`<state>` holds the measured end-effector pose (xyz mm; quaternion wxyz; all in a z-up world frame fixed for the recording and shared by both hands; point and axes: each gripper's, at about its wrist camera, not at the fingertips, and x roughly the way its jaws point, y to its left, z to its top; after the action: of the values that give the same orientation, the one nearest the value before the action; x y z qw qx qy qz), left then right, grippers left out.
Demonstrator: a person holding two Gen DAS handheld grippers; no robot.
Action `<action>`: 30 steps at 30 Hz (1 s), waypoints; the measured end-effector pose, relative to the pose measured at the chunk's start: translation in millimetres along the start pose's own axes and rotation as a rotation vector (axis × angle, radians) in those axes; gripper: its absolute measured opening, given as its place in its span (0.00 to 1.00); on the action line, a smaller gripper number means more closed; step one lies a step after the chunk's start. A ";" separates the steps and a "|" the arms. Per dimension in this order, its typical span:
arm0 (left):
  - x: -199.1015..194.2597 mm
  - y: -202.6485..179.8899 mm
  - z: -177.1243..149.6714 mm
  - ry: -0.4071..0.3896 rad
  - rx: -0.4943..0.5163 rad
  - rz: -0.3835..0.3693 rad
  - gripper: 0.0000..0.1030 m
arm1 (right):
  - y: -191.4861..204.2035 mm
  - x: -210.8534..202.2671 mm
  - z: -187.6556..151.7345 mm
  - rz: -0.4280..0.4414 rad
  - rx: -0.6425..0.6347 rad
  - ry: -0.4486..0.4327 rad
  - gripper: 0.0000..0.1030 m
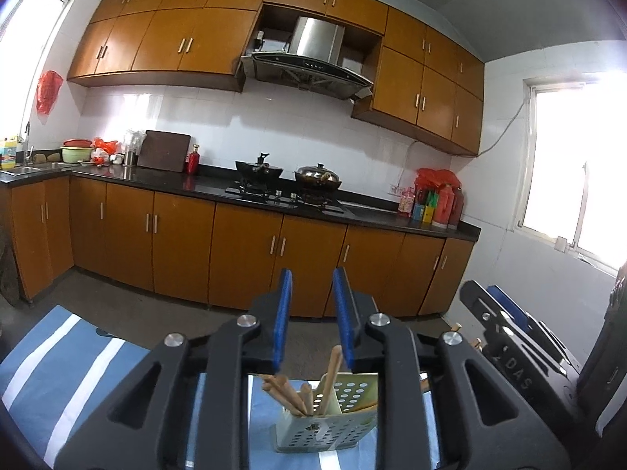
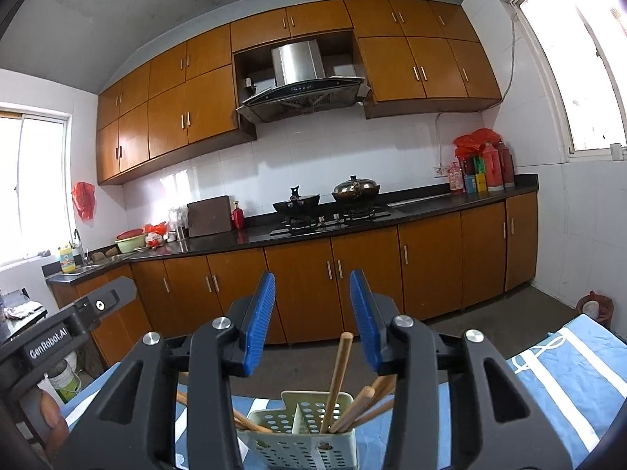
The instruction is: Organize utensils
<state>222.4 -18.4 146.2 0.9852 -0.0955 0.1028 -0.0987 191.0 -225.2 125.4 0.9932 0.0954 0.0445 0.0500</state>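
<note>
Two grippers, left gripper [image 1: 311, 315] and right gripper [image 2: 311, 321], hang with jaws parted and empty above the perforated holder [image 2: 298, 436], where wooden chopsticks [image 2: 337, 380] stand upright on the striped cloth [image 2: 568, 376], so released sticks probably fall inside.

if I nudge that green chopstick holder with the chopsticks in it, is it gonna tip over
Possibly. The holder looks like thin perforated plastic, so probably light. The chopsticks lean outward well above its rim, likely making it top-heavy. It stands on a striped cloth, which may bunch rather than let it slide.

surface: blue/white striped cloth [image 2: 556, 384] | on it: perforated utensil caddy [image 2: 298, 442] w/ wooden sticks [image 2: 337, 382]
</note>
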 end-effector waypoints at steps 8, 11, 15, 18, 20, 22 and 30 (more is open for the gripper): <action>-28.6 10.8 3.0 -0.021 0.003 0.042 0.35 | -4.1 -17.7 5.4 -0.023 -0.026 0.011 0.40; -35.5 16.6 2.7 -0.019 -0.003 0.060 0.36 | -3.7 -23.5 6.8 -0.025 -0.033 0.010 0.41; -50.0 28.3 1.2 -0.014 -0.011 0.089 0.41 | -3.0 -32.8 8.4 -0.026 -0.042 0.014 0.49; -69.6 33.8 -4.5 -0.019 0.017 0.131 0.61 | -4.1 -46.5 9.6 -0.030 -0.055 0.013 0.71; -85.9 36.1 -10.5 -0.026 0.043 0.160 0.75 | -1.1 -60.1 5.5 -0.034 -0.080 0.013 0.83; -98.8 37.5 -16.4 -0.026 0.063 0.176 0.89 | 3.0 -75.2 -1.8 -0.042 -0.112 0.011 0.94; -147.7 38.6 -58.9 0.003 0.137 0.202 0.96 | 7.7 -108.6 -36.1 -0.052 -0.140 0.112 0.98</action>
<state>74.4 40.4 108.7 0.9942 -0.0171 0.1064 -0.0059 79.2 -222.8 100.2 0.9944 0.0217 0.0987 0.0326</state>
